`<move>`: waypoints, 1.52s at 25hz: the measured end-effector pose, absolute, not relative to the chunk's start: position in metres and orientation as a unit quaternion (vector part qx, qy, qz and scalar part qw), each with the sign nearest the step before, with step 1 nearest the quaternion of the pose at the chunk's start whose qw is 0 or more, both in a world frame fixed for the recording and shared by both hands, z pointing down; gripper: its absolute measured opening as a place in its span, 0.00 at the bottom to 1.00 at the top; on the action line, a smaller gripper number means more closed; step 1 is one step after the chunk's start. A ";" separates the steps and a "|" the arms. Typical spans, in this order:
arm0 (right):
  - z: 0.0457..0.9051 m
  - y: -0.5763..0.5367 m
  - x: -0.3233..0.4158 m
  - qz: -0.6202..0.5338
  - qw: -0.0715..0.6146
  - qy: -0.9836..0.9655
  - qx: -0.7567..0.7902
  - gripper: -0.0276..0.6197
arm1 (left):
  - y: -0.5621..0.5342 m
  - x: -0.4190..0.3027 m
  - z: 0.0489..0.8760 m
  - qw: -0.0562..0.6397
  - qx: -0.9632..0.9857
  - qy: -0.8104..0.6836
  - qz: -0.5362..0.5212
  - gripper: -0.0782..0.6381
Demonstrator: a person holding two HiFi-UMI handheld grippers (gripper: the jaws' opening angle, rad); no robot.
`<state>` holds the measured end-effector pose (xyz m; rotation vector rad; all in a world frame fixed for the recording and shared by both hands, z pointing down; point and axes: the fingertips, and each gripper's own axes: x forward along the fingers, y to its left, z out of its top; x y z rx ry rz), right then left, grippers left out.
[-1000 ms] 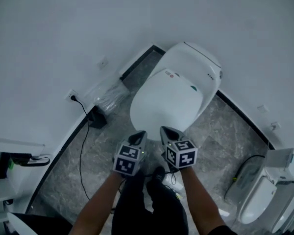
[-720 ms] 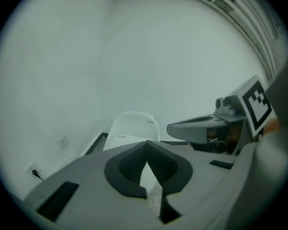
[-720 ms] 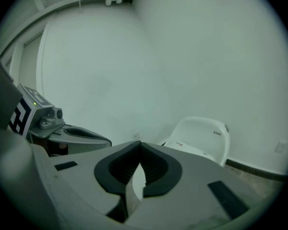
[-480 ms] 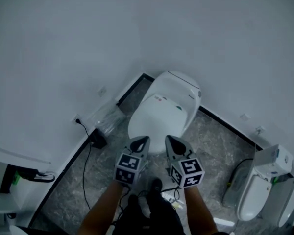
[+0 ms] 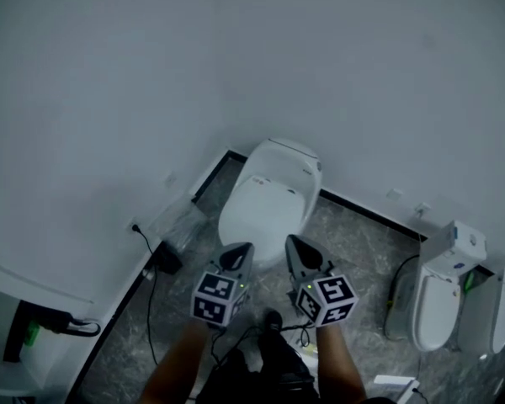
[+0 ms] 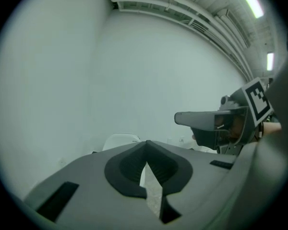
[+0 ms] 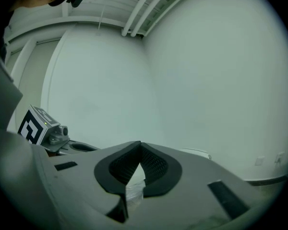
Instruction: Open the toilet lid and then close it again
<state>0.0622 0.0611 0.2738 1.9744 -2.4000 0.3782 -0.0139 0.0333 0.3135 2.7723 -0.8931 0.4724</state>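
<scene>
Second white toilet point(image 5: 435, 297) at right on grey marbled floor point(image 5: 353, 242); black box point(image 5: 167, 257) beside clear plastic wrap point(image 5: 178, 224)

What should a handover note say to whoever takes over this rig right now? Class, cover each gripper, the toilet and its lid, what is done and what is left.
Left gripper: jaws together, nothing between them.
Right gripper: jaws together, also empty.
Both are held side by side in front of the person, pointing towards the toilet and touching nothing.
The toilet stands in the corner of the room; its lid is down. A second toilet by the right wall is not part of the job.
Done: cannot tell whether the lid has already been up.
Left: if not, raise the lid, then lower it again.
</scene>
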 end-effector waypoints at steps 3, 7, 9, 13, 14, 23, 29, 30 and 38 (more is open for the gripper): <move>0.257 0.084 0.046 0.116 -0.011 -0.760 0.639 0.06 | 0.055 -0.030 0.297 0.086 0.942 -0.289 0.148 0.12; 0.241 0.112 0.021 0.104 -0.018 -0.763 0.638 0.06 | 0.080 -0.046 0.278 0.074 0.950 -0.275 0.130 0.12; 0.234 0.125 0.012 0.100 -0.022 -0.761 0.640 0.06 | 0.092 -0.051 0.269 0.070 0.953 -0.268 0.123 0.12; 0.224 0.145 0.000 0.088 -0.017 -0.755 0.649 0.06 | 0.108 -0.059 0.254 0.061 0.958 -0.258 0.109 0.12; 0.223 0.149 -0.004 0.085 -0.015 -0.755 0.650 0.06 | 0.112 -0.061 0.252 0.059 0.959 -0.257 0.108 0.12; 0.202 0.178 -0.019 0.078 -0.031 -0.774 0.628 0.05 | 0.143 -0.063 0.231 0.036 0.961 -0.257 0.095 0.12; 0.194 0.186 -0.017 0.073 -0.035 -0.787 0.612 0.06 | 0.149 -0.059 0.220 0.032 0.960 -0.263 0.087 0.12; 0.194 0.187 -0.016 0.072 -0.035 -0.787 0.612 0.06 | 0.149 -0.059 0.219 0.031 0.960 -0.263 0.088 0.12; 0.196 0.189 -0.013 0.076 -0.034 -0.788 0.610 0.06 | 0.153 -0.058 0.218 0.027 0.960 -0.263 0.092 0.12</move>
